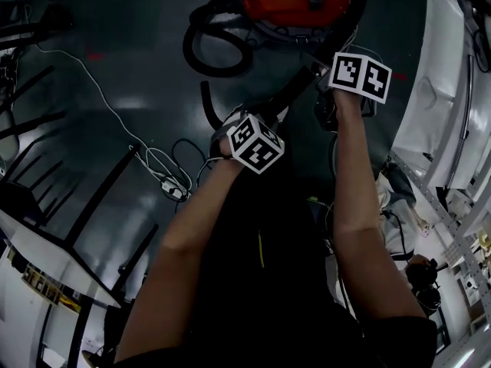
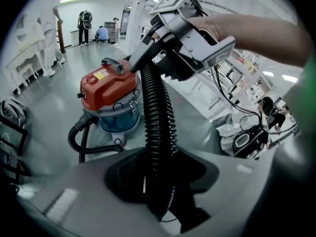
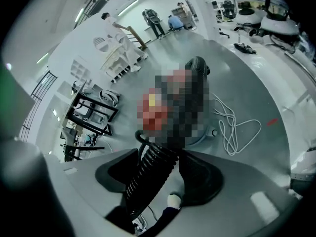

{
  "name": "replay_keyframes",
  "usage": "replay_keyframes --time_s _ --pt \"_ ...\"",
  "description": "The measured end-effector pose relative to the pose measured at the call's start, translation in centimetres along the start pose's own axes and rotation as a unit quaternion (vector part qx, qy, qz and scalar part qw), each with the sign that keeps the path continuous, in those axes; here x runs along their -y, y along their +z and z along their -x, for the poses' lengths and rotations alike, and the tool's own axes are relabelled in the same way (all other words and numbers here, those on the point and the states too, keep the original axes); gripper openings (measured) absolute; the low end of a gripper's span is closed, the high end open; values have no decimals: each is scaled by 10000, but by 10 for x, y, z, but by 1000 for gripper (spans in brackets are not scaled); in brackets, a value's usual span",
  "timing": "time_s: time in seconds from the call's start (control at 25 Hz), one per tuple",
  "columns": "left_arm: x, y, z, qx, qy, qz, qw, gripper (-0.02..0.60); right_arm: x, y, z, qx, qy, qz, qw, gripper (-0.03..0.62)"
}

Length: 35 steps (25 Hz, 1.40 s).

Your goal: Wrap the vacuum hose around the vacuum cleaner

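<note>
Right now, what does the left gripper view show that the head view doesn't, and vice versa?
Only the left gripper view: people standing in the background, and the hose pinched in the jaws of the left gripper. Only the head view: the person's forearms and a white cable on the floor. Both: the red vacuum cleaner and the hose.

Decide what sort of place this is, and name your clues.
Probably a lab or workshop, not a home: glossy grey floor, white benches loaded with equipment, black metal racks, and loose white cable lying about.
</note>
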<state>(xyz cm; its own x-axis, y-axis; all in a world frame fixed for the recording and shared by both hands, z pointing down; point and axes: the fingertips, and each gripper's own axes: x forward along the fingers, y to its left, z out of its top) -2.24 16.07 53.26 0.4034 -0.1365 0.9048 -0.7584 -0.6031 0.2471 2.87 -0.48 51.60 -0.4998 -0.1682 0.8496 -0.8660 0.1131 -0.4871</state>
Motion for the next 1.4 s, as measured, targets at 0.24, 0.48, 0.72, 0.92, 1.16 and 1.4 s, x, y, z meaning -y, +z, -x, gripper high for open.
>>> replay_keyframes --time_s 0.24,0.48,0.72,0.92,1.16,1.4 --pt "-7 5 18 -157 195 -268 9993 170 -2 6 12 352 -295 -302 9985 264" --pt "-12 12 39 -252 373 -450 9980 170 -11 11 21 314 -245 -411 9984 265" --pt "-20 8 39 -401 457 -1176 9912 170 -10 8 21 341 -247 -488 9979 265" --pt "-35 7 32 -674 717 -1941 9760 170 -4 8 19 342 -183 -526 9979 267" --pt "-45 5 25 -872 954 -2489 9599 170 0 5 14 295 -133 -526 9981 268" --pt "-61 5 18 -861 1155 -3084 9403 172 2 5 9 272 -58 -539 9982 270"
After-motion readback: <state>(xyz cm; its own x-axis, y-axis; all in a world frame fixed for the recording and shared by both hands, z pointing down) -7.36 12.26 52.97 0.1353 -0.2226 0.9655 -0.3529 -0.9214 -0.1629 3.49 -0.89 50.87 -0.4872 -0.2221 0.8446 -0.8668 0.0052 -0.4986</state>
